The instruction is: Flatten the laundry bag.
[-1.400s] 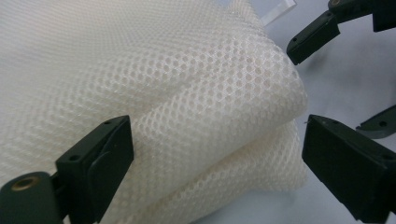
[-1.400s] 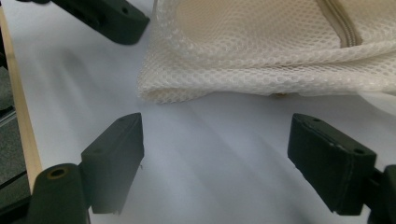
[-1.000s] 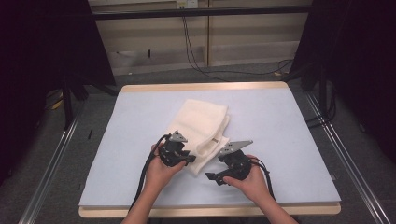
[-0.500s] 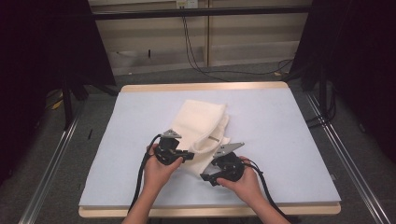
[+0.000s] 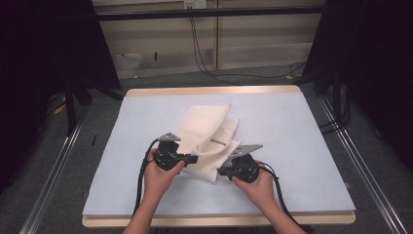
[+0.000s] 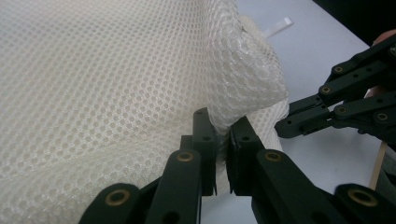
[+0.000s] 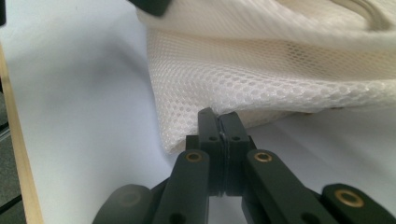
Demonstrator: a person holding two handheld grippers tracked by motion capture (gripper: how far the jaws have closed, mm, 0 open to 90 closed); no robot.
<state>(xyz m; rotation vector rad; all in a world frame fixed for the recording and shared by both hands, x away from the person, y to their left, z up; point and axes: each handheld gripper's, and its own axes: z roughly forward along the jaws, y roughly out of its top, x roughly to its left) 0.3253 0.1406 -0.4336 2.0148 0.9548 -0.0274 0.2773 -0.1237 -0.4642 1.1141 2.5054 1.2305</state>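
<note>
A: Left gripper (image 5: 191, 159): state?

B: Clamped on the mesh bag (image 5: 209, 141). In the left gripper view a fold of the white netting (image 6: 116, 88) is pinched between the two black jaws, bunched just above their tips.

A: Right gripper (image 5: 223, 171)?

B: Its jaws have just been closing and now stand together. In the right gripper view their tips (image 7: 218, 122) meet at the lower edge of the mesh bag (image 7: 261, 79). Whether any netting is caught between them cannot be told; the edge sits right at the tips.

A: Where is the bag relative to the two tools?

B: It lies on the pale blue table cover (image 5: 302, 146), stretching ahead of both. Its near end sits between the grippers, the left one at its left side, the right one at its near corner.

A: Hands?

B: One on each gripper, forearms coming in from the near table edge.
</note>
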